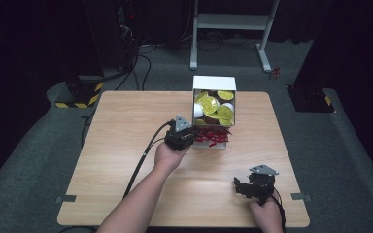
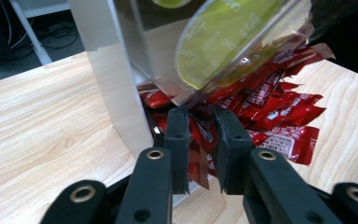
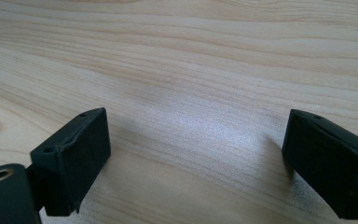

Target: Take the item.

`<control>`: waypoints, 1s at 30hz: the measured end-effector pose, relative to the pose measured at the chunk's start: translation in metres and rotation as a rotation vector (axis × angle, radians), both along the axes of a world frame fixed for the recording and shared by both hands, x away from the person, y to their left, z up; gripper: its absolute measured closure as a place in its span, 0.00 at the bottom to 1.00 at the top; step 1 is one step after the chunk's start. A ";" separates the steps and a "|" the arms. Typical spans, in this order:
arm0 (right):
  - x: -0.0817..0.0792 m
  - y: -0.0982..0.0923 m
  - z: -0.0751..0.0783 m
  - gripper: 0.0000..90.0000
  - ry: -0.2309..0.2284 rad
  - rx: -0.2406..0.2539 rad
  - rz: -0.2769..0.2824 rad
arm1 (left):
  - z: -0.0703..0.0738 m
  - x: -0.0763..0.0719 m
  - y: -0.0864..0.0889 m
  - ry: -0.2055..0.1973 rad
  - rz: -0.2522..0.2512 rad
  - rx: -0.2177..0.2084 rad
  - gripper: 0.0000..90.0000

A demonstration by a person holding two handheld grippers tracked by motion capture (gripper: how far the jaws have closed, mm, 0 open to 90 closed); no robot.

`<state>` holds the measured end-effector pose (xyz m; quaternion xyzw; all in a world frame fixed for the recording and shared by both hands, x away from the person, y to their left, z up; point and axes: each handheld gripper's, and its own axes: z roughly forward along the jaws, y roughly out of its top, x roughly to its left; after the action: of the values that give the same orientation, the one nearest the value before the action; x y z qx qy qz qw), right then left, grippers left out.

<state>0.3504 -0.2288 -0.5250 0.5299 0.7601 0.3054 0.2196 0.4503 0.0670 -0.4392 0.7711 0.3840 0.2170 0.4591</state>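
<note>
Left gripper [image 2: 200, 116] on red packet [image 2: 198, 140]

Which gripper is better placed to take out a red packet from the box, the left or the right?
The left gripper: its jaws already close around a red packet at the white box opening. The right gripper stands open over bare table, apart from the box.

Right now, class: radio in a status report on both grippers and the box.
Left gripper shut on red packet at white box. Right gripper open, empty, over table.

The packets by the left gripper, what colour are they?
Red packets, clearest in the left gripper view.
</note>
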 end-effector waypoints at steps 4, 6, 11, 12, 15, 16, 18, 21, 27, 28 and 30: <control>0.000 0.000 0.000 0.09 0.002 0.003 -0.001 | -0.001 0.000 -0.003 0.013 0.021 0.006 0.87; 0.000 0.000 0.000 0.09 -0.003 0.000 0.016 | -0.001 0.001 -0.005 0.020 0.029 0.015 0.83; 0.000 0.000 0.000 0.09 -0.002 0.000 0.020 | -0.003 0.002 -0.010 0.025 0.037 0.027 0.82; 0.000 0.000 0.000 0.09 -0.002 0.000 0.019 | -0.002 0.002 -0.010 0.024 0.039 0.032 0.86; 0.000 0.000 0.000 0.09 -0.002 0.000 0.020 | -0.003 0.001 -0.011 0.015 0.050 0.045 0.91; 0.000 0.000 0.000 0.09 -0.002 0.000 0.020 | -0.004 0.000 -0.010 0.011 0.048 0.043 0.94; 0.000 0.000 0.000 0.09 -0.002 0.001 0.019 | -0.005 -0.001 -0.009 0.009 0.039 0.028 0.95; 0.000 0.000 0.000 0.09 -0.002 0.000 0.020 | -0.004 -0.002 -0.006 0.011 0.031 0.018 0.96; 0.000 0.000 0.000 0.09 -0.002 0.000 0.020 | -0.002 -0.008 -0.001 0.008 0.011 -0.022 0.96; 0.000 0.000 0.000 0.09 -0.002 0.000 0.020 | -0.002 -0.010 0.000 0.007 0.010 -0.025 0.96; 0.000 0.000 0.000 0.09 -0.002 0.001 0.019 | -0.001 -0.013 0.001 0.000 0.006 -0.029 0.96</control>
<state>0.3499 -0.2284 -0.5252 0.5225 0.7648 0.3082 0.2171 0.4375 0.0683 -0.4403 0.7634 0.3894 0.2127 0.4694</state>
